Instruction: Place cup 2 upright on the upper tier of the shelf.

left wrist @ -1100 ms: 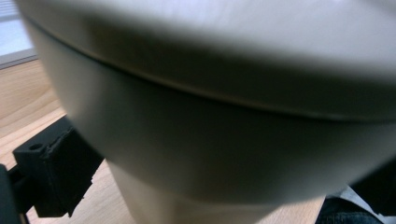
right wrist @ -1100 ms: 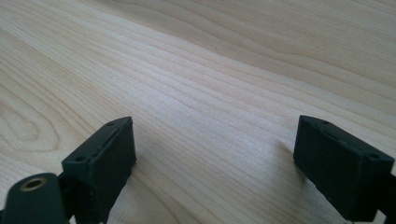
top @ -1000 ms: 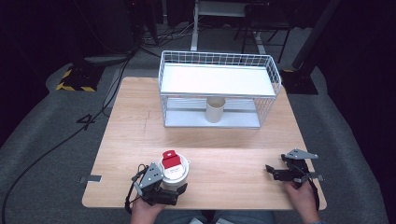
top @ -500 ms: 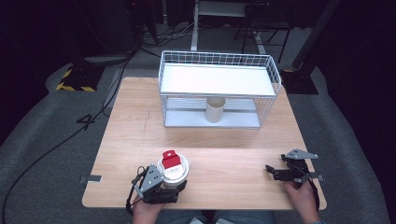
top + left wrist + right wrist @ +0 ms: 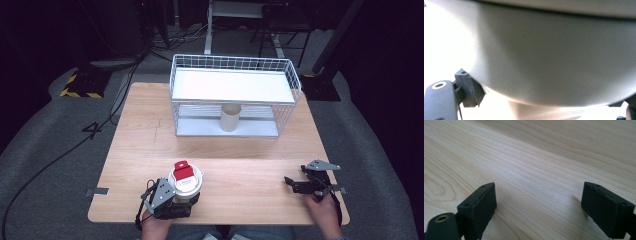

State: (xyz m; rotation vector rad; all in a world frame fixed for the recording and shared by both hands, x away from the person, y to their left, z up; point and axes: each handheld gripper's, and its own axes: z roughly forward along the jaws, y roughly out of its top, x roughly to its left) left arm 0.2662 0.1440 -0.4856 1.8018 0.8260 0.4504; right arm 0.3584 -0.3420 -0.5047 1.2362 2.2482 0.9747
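Observation:
A white lidded cup (image 5: 186, 181) with a red label on top stands near the table's front edge, left of centre. My left gripper (image 5: 184, 196) sits just behind it, and its jaws have just been closing with the cup between them. In the left gripper view the cup's wall (image 5: 549, 57) looms close and the left pad (image 5: 470, 90) presses on it. My right gripper (image 5: 292, 184) rests near the front right corner, open. Its fingers (image 5: 479, 205) stand wide apart over bare wood.
A white wire rack (image 5: 235, 85) with two shelves stands at the back of the wooden table (image 5: 240, 155). A beige cup (image 5: 231, 117) sits on its lower shelf. Cables and dark floor surround the table.

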